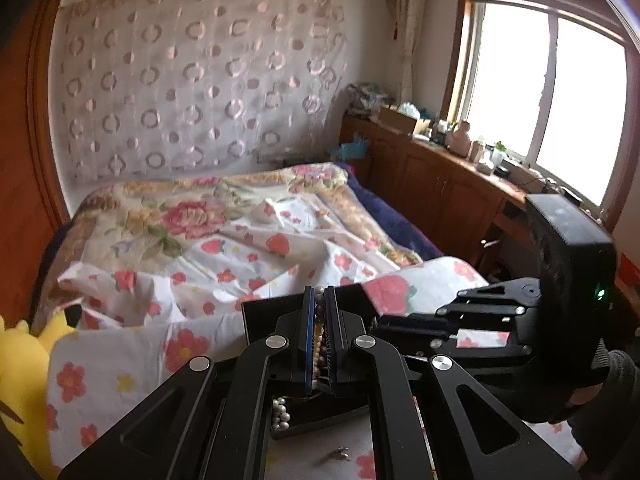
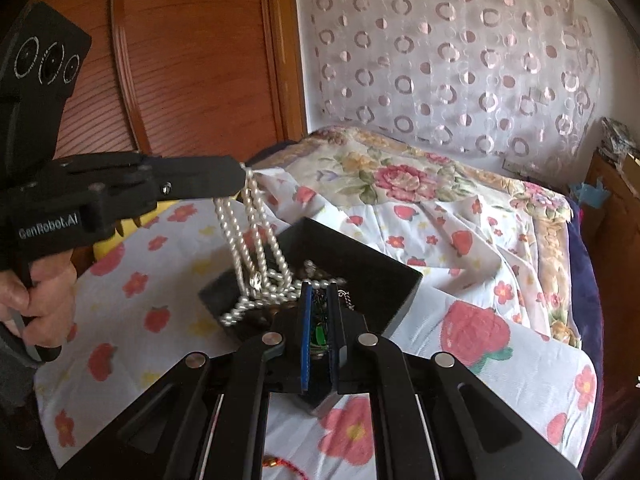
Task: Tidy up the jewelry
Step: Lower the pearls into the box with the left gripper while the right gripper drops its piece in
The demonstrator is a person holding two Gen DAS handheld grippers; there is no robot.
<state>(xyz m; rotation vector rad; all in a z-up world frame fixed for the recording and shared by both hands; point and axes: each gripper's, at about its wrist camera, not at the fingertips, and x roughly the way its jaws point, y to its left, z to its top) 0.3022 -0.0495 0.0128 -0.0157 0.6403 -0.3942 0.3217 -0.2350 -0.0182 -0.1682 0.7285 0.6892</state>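
My left gripper (image 1: 319,292) is shut on a white pearl necklace (image 1: 318,322), whose beads show between the blue pads. In the right wrist view the left gripper (image 2: 242,178) holds the necklace (image 2: 248,232) up, and its strands hang down into an open black jewelry box (image 2: 380,280). The strands' lower end still lies among other pieces inside. My right gripper (image 2: 319,290) is over the same box, shut on a small green-stoned piece (image 2: 320,336). Seen from the left wrist, the right gripper (image 1: 380,322) reaches in from the right over the box (image 1: 260,316).
The box sits on a flowered sheet (image 2: 500,248) over a bed. A small metal piece (image 1: 340,455) and a red cord (image 2: 288,467) lie on the sheet near me. A yellow plush toy (image 1: 20,364) is at the left, a cluttered wooden cabinet (image 1: 440,176) under the window.
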